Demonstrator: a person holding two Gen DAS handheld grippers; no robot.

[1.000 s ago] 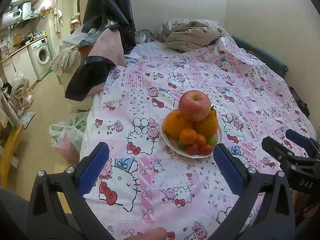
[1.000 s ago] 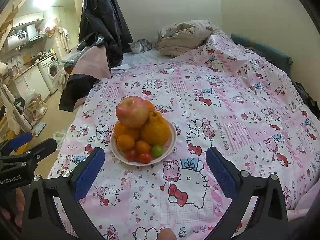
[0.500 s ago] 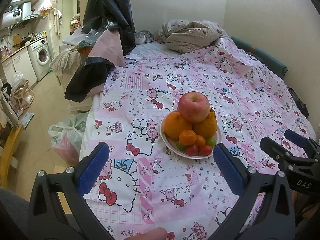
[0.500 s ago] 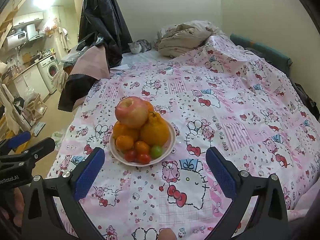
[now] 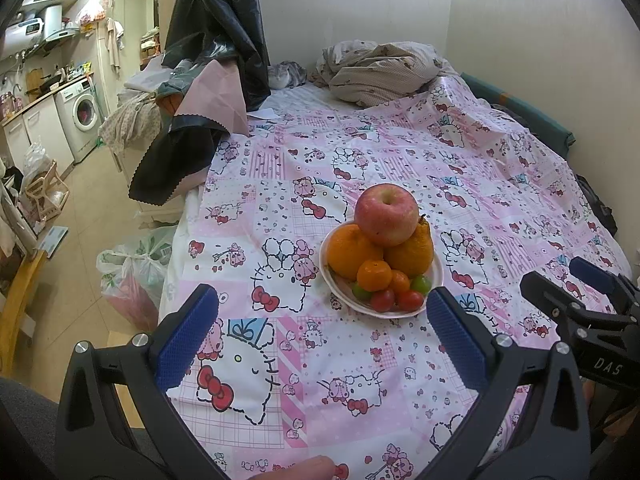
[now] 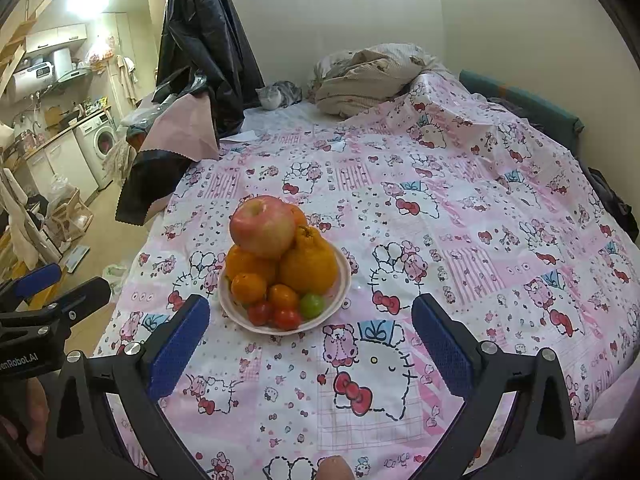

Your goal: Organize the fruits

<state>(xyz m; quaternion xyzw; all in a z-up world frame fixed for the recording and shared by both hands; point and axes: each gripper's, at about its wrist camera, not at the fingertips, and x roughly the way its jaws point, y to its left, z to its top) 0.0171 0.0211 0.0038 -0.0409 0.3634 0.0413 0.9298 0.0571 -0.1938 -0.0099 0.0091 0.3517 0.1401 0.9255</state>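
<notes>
Left wrist view: fruit plate [image 5: 436,276] lies beyond the spread left tongs [image 5: 320,312].

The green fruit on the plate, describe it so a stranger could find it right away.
On the pink cartoon-print bedspread sits a white plate piled with fruit. At the plate's near edge, below the big knobbly orange, lies the green fruit: small, round, beside red tomatoes in this view.

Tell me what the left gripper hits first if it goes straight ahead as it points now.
Probably the bedspread, just left of the plate. The open left gripper points slightly left of the fruit, though depth is unclear.
</notes>
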